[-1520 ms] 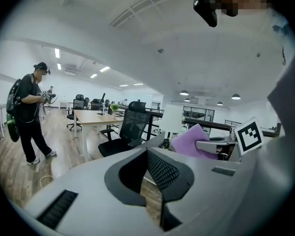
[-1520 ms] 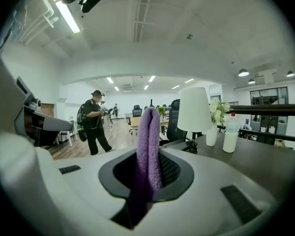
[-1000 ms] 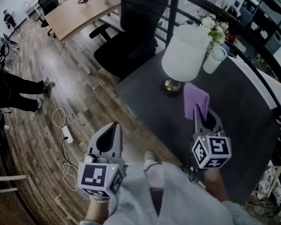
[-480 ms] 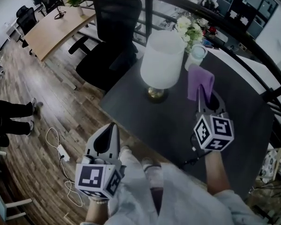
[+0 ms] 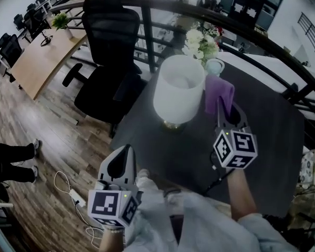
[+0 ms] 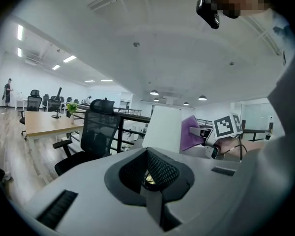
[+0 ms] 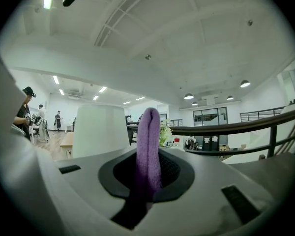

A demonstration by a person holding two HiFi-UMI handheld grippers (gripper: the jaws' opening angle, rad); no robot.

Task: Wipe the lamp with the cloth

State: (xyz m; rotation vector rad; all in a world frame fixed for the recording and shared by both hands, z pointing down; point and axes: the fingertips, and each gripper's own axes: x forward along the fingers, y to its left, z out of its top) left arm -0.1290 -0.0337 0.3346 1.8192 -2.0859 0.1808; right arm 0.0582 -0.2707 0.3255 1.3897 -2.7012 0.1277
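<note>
The lamp has a white shade (image 5: 178, 91) and a brass base (image 5: 173, 124) and stands on the dark table (image 5: 262, 125). My right gripper (image 5: 226, 114) is shut on a purple cloth (image 5: 219, 94), which stands up just right of the shade, close to it. In the right gripper view the cloth (image 7: 148, 146) fills the jaws, with the shade (image 7: 99, 131) to its left. My left gripper (image 5: 121, 164) is shut and empty, low off the table's front left edge. Its own view shows the shade (image 6: 164, 129) and the cloth (image 6: 189, 132) ahead.
White flowers (image 5: 200, 41) and a pale cup (image 5: 215, 66) stand behind the lamp. A black office chair (image 5: 110, 46) and a dark railing (image 5: 163, 9) lie beyond the table. A white cable (image 5: 68, 190) trails on the wooden floor at left.
The right gripper has carried the cloth up and forward, from in front of the lamp's base to beside the shade. The left gripper stays low and shut.
</note>
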